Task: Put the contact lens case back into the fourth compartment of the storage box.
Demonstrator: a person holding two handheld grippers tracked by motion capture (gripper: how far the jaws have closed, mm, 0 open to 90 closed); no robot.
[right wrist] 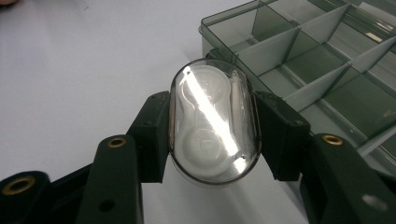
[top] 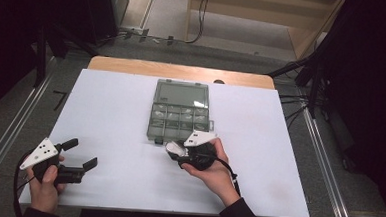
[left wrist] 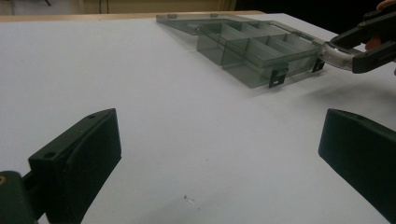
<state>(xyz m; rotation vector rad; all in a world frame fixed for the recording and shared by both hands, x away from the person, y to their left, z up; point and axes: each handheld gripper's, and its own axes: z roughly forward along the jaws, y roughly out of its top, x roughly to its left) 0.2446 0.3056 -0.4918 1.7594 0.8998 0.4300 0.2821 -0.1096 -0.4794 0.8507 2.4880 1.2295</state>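
White sheeting covers the table (top: 115,114), and the landmark on it is the smoky-grey compartment box (top: 179,119), lid thrown flat open on its far side, dividers bare as far as I can tell. Everything gets placed off that box.

Well away from the box, near the table's near-left corner, sits the left gripper (top: 74,158), jaws spread wide with nothing between them. In the left gripper view its two black pads frame bare table, the box (left wrist: 254,51) off at upper right.

Now the action: right at the box's near edge, the right gripper (top: 176,150) hovers with jaws pinching a small clear capsule case (right wrist: 214,122). The right gripper view has it lovely and close: an oval transparent shell with a white two-well insert inside, gripped across its narrow waist, one pad on each long side, just short of the box's front corner (right wrist: 219,28).

Judging by looks, that case is light, rigid, glossy plastic, so probably slippery on the curved walls. The flat-ish long sides are the sensible hold, exactly where the pads sit now; squeeze too hard and the shell could flex or squirt out, I'd say. Gentle, centred pressure should carry it over the box wall.
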